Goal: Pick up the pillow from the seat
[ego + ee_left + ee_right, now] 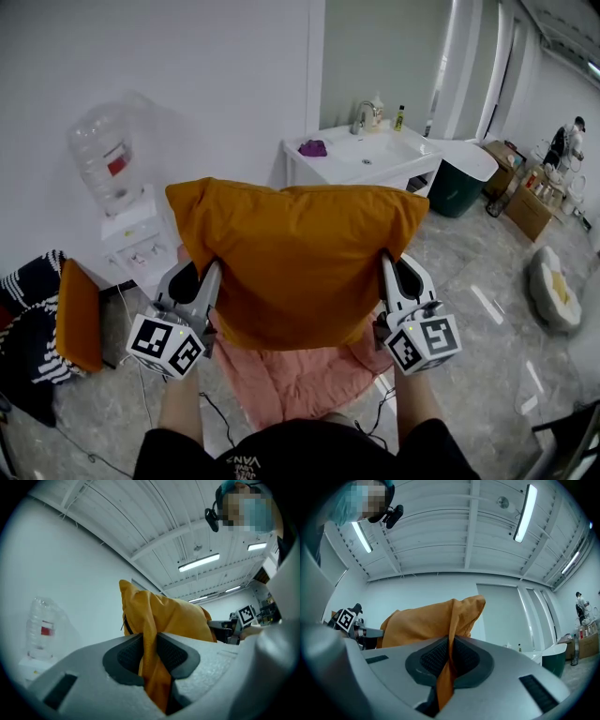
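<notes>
Above the pink-draped seat point(292, 382), the orange pillow point(300, 258) hangs clear, with nothing of it resting on the cover. Judging by that, the pick-up itself looks done, and what is left is only to keep the hold and carry the pillow wherever it is wanted.

The left gripper point(152, 654) has its jaws nearly together. A gathered fold of the pillow's fabric is squeezed between the ribbed black pads, and the slack cloth trails down through the gap below them. The right gripper point(451, 657) is closed tighter, with a thinner pleat of the same orange cloth nipped between its pads. Each grips one lower side edge, so the pillow hangs upright between them, its upper corners free.

The pinches are on cloth and not on the stuffing, so in my judgement the cover could slide or bunch if the two hands drift apart.

Left of the seat, a second orange cushion point(80, 314) leans against a dark striped thing. Beyond the seat to the left stands a water dispenser point(131, 239), and beyond it to the right a white washbasin point(375, 152).
</notes>
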Motion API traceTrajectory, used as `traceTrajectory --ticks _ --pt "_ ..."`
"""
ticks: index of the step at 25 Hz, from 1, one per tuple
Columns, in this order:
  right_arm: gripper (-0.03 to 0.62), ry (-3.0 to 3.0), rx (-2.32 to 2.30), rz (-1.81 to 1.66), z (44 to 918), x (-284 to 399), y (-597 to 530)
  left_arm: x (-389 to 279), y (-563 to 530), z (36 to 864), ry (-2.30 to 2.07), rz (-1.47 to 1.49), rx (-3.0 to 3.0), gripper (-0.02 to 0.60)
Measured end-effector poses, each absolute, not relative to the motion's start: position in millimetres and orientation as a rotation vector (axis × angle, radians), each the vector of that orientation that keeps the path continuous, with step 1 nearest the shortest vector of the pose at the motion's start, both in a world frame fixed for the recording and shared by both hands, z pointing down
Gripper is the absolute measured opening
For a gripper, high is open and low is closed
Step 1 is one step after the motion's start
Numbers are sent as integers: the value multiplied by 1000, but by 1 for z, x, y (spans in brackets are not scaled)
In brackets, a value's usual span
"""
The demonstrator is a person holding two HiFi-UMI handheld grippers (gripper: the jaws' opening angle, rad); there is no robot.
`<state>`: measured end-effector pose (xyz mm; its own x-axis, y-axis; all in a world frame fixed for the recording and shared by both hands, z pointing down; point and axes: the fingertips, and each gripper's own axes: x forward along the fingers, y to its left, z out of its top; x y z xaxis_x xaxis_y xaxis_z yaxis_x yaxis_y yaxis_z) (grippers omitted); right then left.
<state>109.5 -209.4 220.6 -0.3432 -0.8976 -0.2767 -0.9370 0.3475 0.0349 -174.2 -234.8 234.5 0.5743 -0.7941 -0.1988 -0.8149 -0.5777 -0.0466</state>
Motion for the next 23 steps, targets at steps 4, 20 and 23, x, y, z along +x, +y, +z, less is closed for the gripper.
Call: traceTrajectory --ticks 4,20,23 --pt "23 2414 -1646 246 226 106 -221 -179 -237 239 1409 226 -2654 97" --pt "23 2450 -1615 191 245 97 -243 -188 -248 255 1481 181 -2650 98" --pt "23 2447 -1622 190 244 101 -245 -185 -250 255 1481 177 -2654 98"
